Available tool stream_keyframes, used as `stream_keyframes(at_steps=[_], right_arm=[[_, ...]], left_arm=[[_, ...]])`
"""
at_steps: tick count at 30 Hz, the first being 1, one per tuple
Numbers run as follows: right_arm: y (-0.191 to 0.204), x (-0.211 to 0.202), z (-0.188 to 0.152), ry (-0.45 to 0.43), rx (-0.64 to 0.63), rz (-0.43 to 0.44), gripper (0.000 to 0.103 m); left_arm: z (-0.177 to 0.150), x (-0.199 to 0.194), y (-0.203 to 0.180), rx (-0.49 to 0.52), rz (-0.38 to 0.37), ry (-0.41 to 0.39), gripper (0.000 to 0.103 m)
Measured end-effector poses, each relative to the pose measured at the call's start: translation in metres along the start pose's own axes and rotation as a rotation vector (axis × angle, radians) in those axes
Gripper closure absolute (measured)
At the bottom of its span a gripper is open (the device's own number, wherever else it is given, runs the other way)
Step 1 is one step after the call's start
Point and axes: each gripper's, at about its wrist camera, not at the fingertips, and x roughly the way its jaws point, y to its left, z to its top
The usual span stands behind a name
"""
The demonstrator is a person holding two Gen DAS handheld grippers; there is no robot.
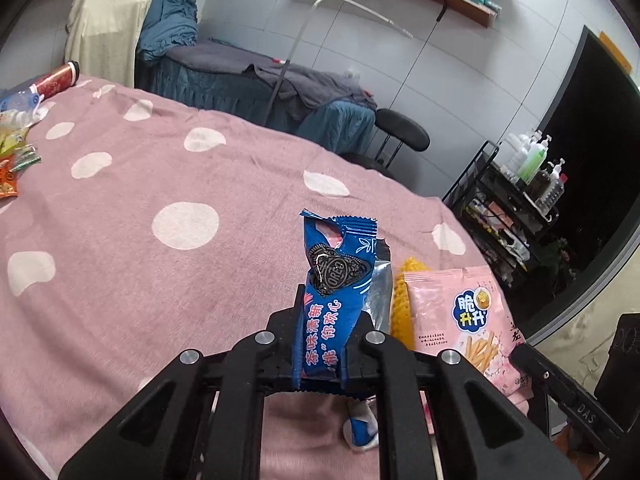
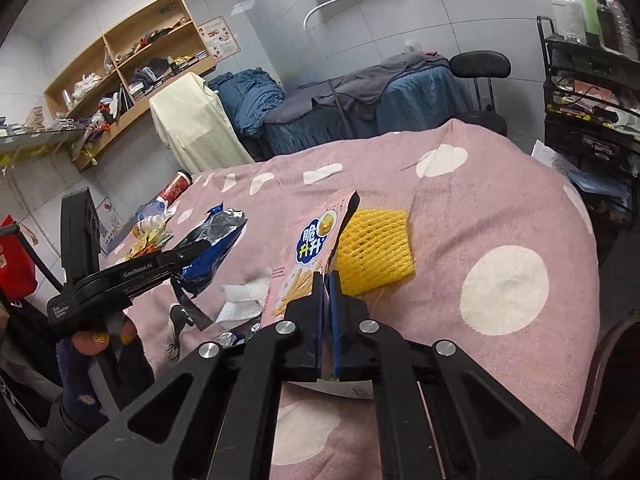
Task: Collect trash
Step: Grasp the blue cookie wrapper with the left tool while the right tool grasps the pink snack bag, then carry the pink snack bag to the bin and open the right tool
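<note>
My left gripper (image 1: pixel 325 322) is shut on a torn blue Oreo wrapper (image 1: pixel 336 264), which stands upright between its fingers above the pink polka-dot cloth (image 1: pixel 132 184). The right wrist view shows that same left gripper (image 2: pixel 188 258) and wrapper (image 2: pixel 218 236) from the side. My right gripper (image 2: pixel 327 282) is shut on the edge of a pink snack bag (image 2: pixel 310 244), which tilts up off the cloth. A yellow foam net (image 2: pixel 372 254) lies just behind the bag. In the left wrist view the pink bag (image 1: pixel 468 316) sits to the right, in front of the net (image 1: pixel 401 304).
A crumpled white tissue (image 2: pixel 240 300) and a small blue-white scrap (image 1: pixel 362 434) lie near me on the cloth. More wrappers (image 1: pixel 16 152) and a red can (image 1: pixel 56 80) sit at the far left. Beyond stand a blue draped bed (image 2: pixel 360 96), a black stool (image 1: pixel 400 134) and a bottle trolley (image 1: pixel 516 196).
</note>
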Motion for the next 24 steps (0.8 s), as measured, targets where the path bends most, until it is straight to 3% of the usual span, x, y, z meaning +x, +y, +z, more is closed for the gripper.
stream_keyframes(at_steps=[13,24], right_arm=[[-0.004,-0.086,-0.016,-0.142,-0.025,-0.079,0.099],[-0.040,-0.147,-0.041,-0.214,0.064,-0.184,0.099]], left_arm=[[-0.033,-0.056,-0.038,0.036,-0.090,-0.079,0.091],[-0.065,-0.067,-0.083,0.097,-0.191,-0.057,0.091]])
